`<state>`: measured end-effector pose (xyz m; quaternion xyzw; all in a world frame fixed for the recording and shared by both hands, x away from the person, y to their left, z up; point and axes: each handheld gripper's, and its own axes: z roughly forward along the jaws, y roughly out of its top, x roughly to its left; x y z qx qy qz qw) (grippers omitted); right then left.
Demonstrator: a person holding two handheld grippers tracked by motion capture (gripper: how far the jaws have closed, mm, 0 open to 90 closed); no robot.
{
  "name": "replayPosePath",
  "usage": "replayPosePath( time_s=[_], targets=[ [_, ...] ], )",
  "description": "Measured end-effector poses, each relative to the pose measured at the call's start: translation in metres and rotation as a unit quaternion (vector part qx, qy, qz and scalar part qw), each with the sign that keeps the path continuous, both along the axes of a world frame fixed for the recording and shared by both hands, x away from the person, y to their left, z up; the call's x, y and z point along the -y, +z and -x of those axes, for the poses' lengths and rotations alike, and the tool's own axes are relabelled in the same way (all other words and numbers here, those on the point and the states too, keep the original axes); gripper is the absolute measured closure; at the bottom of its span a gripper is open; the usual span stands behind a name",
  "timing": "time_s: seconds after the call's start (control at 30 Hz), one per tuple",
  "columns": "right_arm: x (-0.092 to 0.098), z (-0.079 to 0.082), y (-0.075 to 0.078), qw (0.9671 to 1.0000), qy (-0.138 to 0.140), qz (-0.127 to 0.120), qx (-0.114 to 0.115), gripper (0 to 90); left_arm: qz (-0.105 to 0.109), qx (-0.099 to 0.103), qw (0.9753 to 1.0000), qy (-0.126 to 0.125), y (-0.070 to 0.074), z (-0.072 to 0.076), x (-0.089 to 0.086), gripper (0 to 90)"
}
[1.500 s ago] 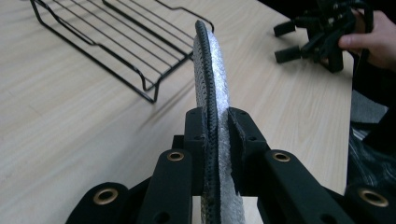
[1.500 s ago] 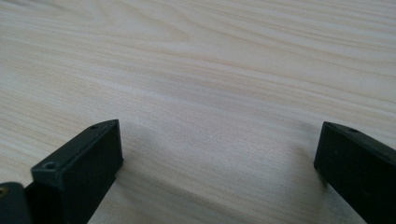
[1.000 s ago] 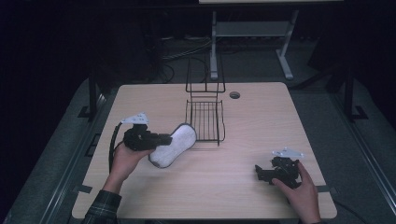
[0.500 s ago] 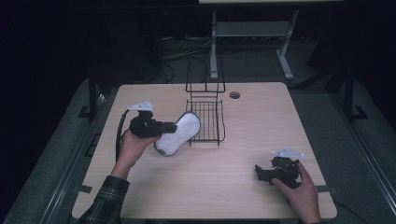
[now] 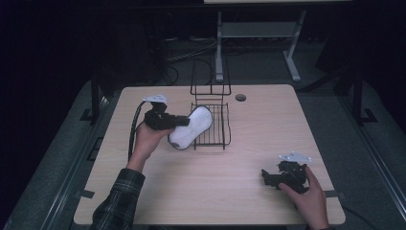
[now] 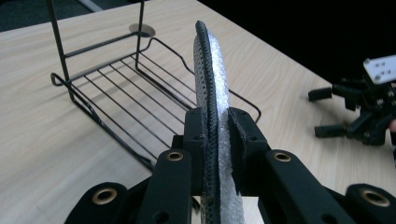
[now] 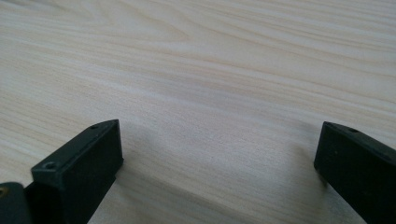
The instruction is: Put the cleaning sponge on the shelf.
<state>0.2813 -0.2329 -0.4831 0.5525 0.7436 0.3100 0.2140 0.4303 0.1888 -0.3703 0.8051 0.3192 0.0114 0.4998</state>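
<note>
The left tool (image 5: pixel 184 120), black with two jaws, is clamped on a flat white oval insole with a dark stitched edge (image 5: pixel 191 128); in the left gripper view the jaws press on both faces of the insole (image 6: pixel 212 88), which stands on edge between them. In the high view the insole sits left of centre in the frame, its far end reaching over the left rim of a black wire rack with a tall upright back (image 5: pixel 213 125). The rack stands in the upper middle of the pale wooden surface (image 5: pixel 201 191), and a round dark grommet hole (image 5: pixel 241 97) lies just to its upper right. A hand in a plaid sleeve (image 5: pixel 117 199) holds the left tool.

The right tool (image 5: pixel 268 176) rests low on the surface at the lower right of the frame, well apart from the rack. In the right gripper view its jaws stand wide apart with nothing between them, bare wood grain (image 7: pixel 210 93) beneath.
</note>
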Motion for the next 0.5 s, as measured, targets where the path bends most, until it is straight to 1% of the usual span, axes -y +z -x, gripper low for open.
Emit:
replayPosePath(
  time_s=[0.03, 0.07, 0.13, 0.17, 0.2, 0.3, 0.37, 0.43, 0.47, 0.5],
  targets=[
    [0.000, 0.000, 0.000, 1.0000, 0.000, 0.000, 0.000, 0.5, 0.000, 0.000, 1.0000, 0.000, 0.000, 0.000, 0.000, 77.6],
    [0.000, 0.000, 0.000, 1.0000, 0.000, 0.000, 0.000, 0.5, 0.007, -0.001, 1.0000, 0.004, -0.001, -0.006, 0.001, 77.6],
    [0.000, 0.000, 0.000, 1.0000, 0.000, 0.000, 0.000, 0.5, 0.006, -0.002, 1.0000, 0.004, -0.002, -0.012, 0.003, 77.6],
    [0.000, 0.000, 0.000, 1.0000, 0.000, 0.000, 0.000, 0.5, 0.006, -0.002, 1.0000, 0.004, -0.002, -0.012, 0.003, 77.6],
    [0.000, 0.000, 0.000, 1.0000, 0.000, 0.000, 0.000, 0.5, 0.011, -0.007, 0.9999, 0.003, -0.003, -0.016, 0.005, 77.7],
    [0.000, 0.000, 0.000, 1.0000, 0.000, 0.000, 0.000, 0.5, 0.009, -0.002, 1.0000, 0.004, -0.004, -0.020, 0.009, 77.6],
    [0.000, 0.000, 0.000, 1.0000, 0.000, 0.000, 0.000, 0.5, 0.004, -0.008, 1.0000, 0.005, -0.005, -0.027, 0.014, 77.6],
    [0.000, 0.000, 0.000, 1.0000, 0.000, 0.000, 0.000, 0.5, 0.005, -0.010, 0.9999, 0.006, -0.006, -0.029, 0.016, 77.6],
    [0.000, 0.000, 0.000, 1.0000, 0.000, 0.000, 0.000, 0.5, 0.007, -0.005, 0.9999, 0.010, -0.007, -0.033, 0.019, 77.6],
    [0.000, 0.000, 0.000, 1.0000, 0.000, 0.000, 0.000, 0.5, 0.007, -0.005, 0.9999, 0.010, -0.007, -0.033, 0.019, 77.6]
  ],
)
